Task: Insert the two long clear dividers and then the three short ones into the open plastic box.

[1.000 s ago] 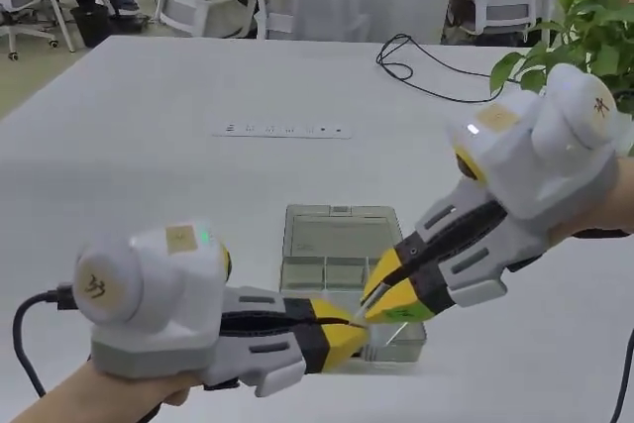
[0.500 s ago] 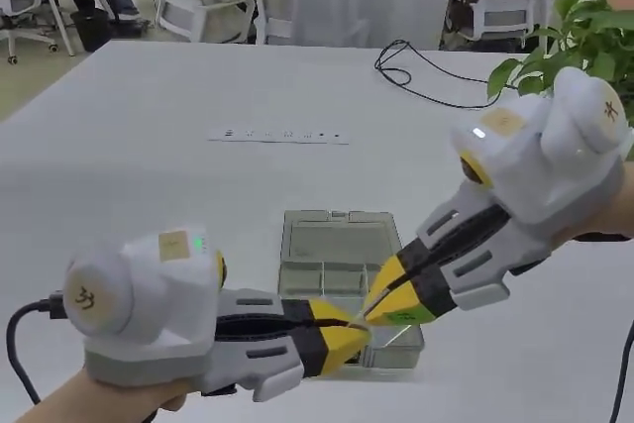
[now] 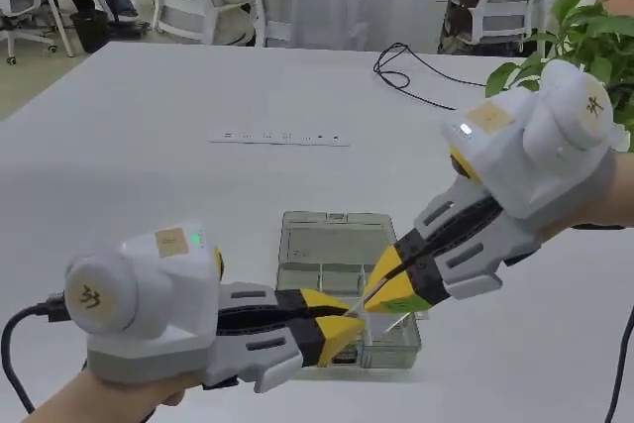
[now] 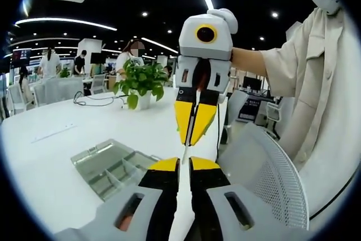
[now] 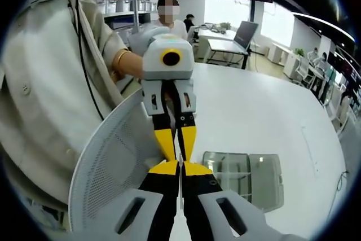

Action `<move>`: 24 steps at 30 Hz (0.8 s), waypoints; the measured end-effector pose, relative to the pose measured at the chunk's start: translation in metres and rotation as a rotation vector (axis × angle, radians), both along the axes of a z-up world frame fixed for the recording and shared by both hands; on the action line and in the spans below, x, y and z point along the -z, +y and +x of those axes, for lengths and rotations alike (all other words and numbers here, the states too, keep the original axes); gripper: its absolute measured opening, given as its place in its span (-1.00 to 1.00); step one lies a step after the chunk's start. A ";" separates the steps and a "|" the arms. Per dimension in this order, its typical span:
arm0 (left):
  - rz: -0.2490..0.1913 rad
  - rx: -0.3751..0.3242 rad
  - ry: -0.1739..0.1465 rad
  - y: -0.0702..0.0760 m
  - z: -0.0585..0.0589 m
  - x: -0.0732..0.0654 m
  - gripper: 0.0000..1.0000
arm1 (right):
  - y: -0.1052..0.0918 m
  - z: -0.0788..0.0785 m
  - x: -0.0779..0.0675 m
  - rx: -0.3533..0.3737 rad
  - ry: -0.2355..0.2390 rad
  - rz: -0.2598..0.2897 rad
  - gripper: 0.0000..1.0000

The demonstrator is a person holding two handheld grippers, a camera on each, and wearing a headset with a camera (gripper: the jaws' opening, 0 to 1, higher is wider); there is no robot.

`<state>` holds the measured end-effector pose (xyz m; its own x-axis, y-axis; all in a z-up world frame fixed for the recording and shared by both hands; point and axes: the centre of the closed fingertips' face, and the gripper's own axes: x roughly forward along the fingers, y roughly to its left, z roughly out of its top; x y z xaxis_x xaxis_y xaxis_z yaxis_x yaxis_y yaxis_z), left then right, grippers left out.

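The open clear plastic box (image 3: 337, 279) lies on the white table, its lid (image 3: 335, 240) flat behind it and dividers standing inside. Above its near right part, my left gripper (image 3: 349, 327) and right gripper (image 3: 381, 294) meet tip to tip. Both are shut on one thin clear divider (image 3: 369, 310) held between them. In the left gripper view the divider (image 4: 190, 128) runs as a narrow strip from my left gripper (image 4: 183, 165) up into the right gripper (image 4: 194, 125), with the box (image 4: 113, 165) at lower left. In the right gripper view the right gripper (image 5: 180, 169) faces the left gripper (image 5: 176, 139), and the box (image 5: 245, 179) lies to the right.
A white power strip (image 3: 279, 136) is set into the table's middle. A black cable (image 3: 416, 71) loops at the far right beside a green plant (image 3: 584, 37). Office chairs (image 3: 337, 2) stand behind the table. A white mesh chair back (image 4: 265, 162) is close by.
Both grippers stay shut on the divider above the box. The left gripper has risen slightly toward the right one; the head camera has shifted a little.
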<state>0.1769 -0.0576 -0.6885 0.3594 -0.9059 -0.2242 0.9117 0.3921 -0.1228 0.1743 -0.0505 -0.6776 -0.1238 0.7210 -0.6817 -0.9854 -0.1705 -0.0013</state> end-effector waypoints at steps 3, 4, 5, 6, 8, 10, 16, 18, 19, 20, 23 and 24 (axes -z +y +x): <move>0.004 -0.019 0.001 0.003 0.002 0.002 -0.83 | -0.003 0.006 0.001 0.027 -0.005 -0.032 -0.95; 0.006 -0.028 0.002 0.004 0.003 0.002 -0.79 | -0.005 0.009 0.003 0.038 -0.004 -0.048 -0.95; 0.007 -0.034 0.005 0.004 0.003 0.003 -0.75 | -0.005 0.010 0.004 0.040 -0.006 -0.060 -0.95; 0.009 -0.037 0.006 0.005 0.004 0.004 -0.71 | -0.006 0.010 0.005 0.038 -0.009 -0.072 -0.95; 0.018 -0.045 0.008 0.006 0.005 0.006 -0.66 | -0.007 0.013 0.010 0.038 -0.020 -0.104 -0.95; 0.025 -0.054 0.008 0.008 0.006 0.008 -0.61 | -0.009 0.016 0.014 0.035 -0.028 -0.137 -0.95; 0.028 -0.087 0.014 0.014 0.011 0.010 -0.40 | -0.015 0.034 0.027 0.048 -0.055 -0.205 -0.95; 0.026 -0.101 0.012 0.017 0.014 0.010 -0.33 | -0.017 0.038 0.030 0.054 -0.068 -0.232 -0.95; 0.028 -0.109 0.014 0.018 0.015 0.011 -0.30 | -0.019 0.042 0.035 0.055 -0.074 -0.248 -0.95; 0.030 -0.114 0.014 0.019 0.016 0.011 -0.27 | -0.020 0.044 0.037 0.057 -0.075 -0.260 -0.95; 0.036 -0.127 0.014 0.022 0.018 0.013 -0.17 | -0.024 0.052 0.044 0.070 -0.088 -0.304 -0.95; 0.039 -0.134 0.015 0.024 0.019 0.014 -0.14 | -0.026 0.056 0.047 0.077 -0.091 -0.316 -0.95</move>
<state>0.1963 -0.0338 -0.7023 0.4724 -0.8406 -0.2649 0.8492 0.5146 -0.1186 0.2302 -0.0761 -0.7243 -0.0059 0.4767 -0.8790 -0.9936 -0.1016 -0.0484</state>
